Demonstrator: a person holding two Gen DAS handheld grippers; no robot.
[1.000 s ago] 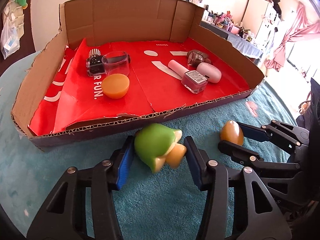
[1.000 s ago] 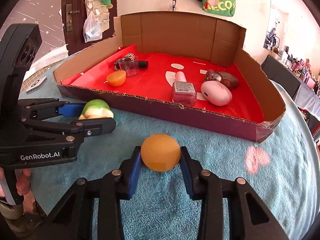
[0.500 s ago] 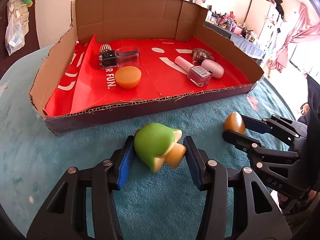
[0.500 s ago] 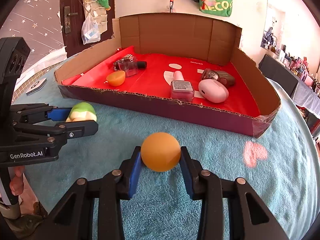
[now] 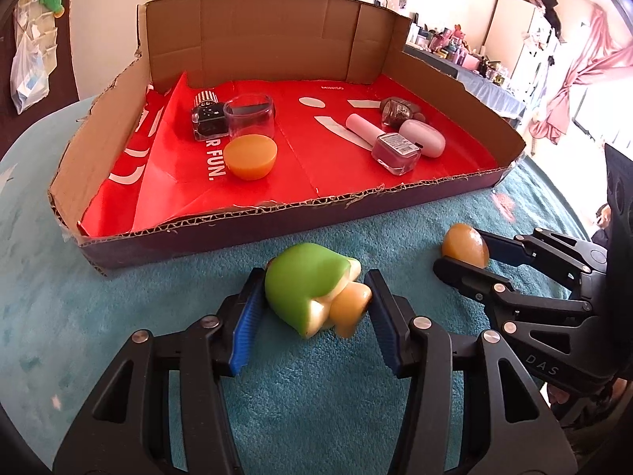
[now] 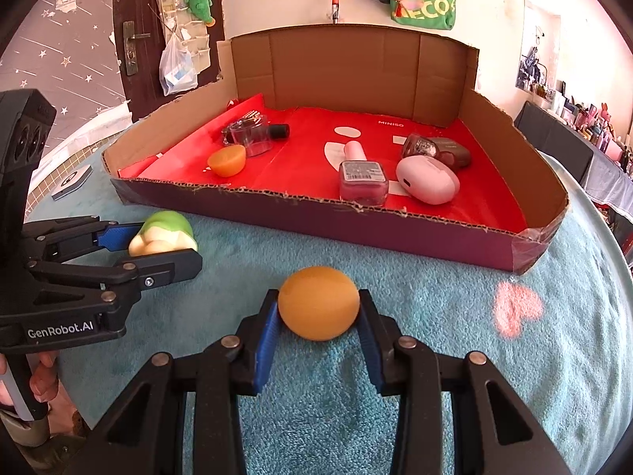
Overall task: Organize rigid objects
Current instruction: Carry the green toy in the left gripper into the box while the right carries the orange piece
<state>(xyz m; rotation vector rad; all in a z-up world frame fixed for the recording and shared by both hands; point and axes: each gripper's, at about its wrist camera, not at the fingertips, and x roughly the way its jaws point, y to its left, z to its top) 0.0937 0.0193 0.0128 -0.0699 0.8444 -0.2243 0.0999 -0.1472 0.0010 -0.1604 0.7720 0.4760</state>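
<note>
My left gripper (image 5: 312, 304) is shut on a green apple-shaped toy (image 5: 304, 289) with a pale cut face, held above the teal cloth in front of the box; it also shows in the right wrist view (image 6: 166, 233). My right gripper (image 6: 316, 316) is shut on an orange ball (image 6: 318, 303), seen from the left wrist view (image 5: 465, 245) at the right. A shallow cardboard box (image 5: 277, 221) with a red lining lies ahead of both grippers.
In the box lie an orange half-sphere (image 5: 251, 156), a clear cup (image 5: 249, 120), a black bottle (image 5: 207, 120), a nail polish bottle (image 5: 395, 152), a pink case (image 5: 423, 138) and a glitter bottle (image 5: 399, 111). A small grey item (image 6: 71, 184) lies on the cloth at the left.
Both grippers, each holding its object, have pulled back and risen a little from the box. The box now looks farther off in both views.
</note>
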